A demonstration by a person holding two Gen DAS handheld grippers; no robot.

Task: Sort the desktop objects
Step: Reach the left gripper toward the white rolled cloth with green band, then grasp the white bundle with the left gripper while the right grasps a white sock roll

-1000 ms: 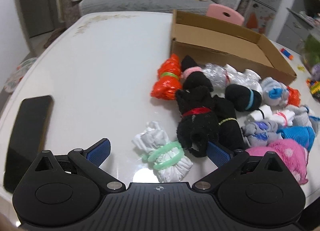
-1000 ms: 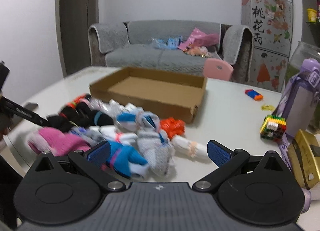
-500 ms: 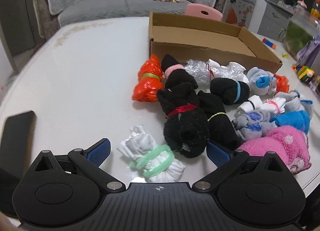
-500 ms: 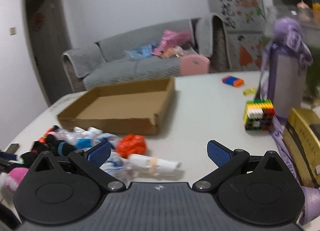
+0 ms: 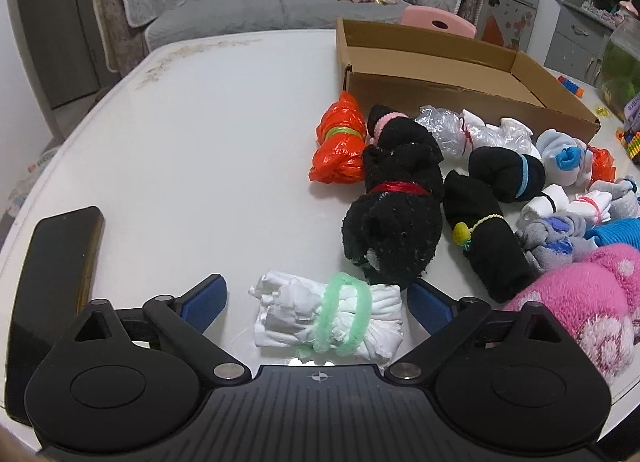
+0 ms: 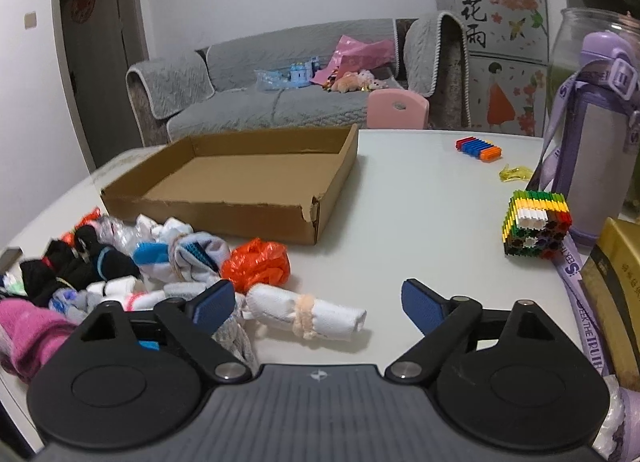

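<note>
A white table carries a heap of rolled socks and bagged bundles beside a shallow, empty cardboard box that sits toward the table's far edge. Seen from the left wrist, the left gripper has its jaws wide apart, with a white bundle wrapped in a green fuzzy tie lying between them near the table's near edge — the blue pads do not press on it. Just beyond lies a fuzzy black bundle with a red band, touching an orange plastic bundle with a green band, and a pink fluffy roll lies at the near right edge. A dark phone lies flat at the near left edge. Seen from the right wrist, the right gripper is closing its jaws, which are still apart, around a white roll tied with a peach band; its left pad looks close to the roll's end, but no grip shows. A crumpled orange bag lies just behind the roll. Toward the table's right edge stand a multicoloured block of plastic pieces and a purple bottle, whose lanyard reads in part "SEEK THE". Behind the table, a cupboard bears the characters 桃花雨.
</note>
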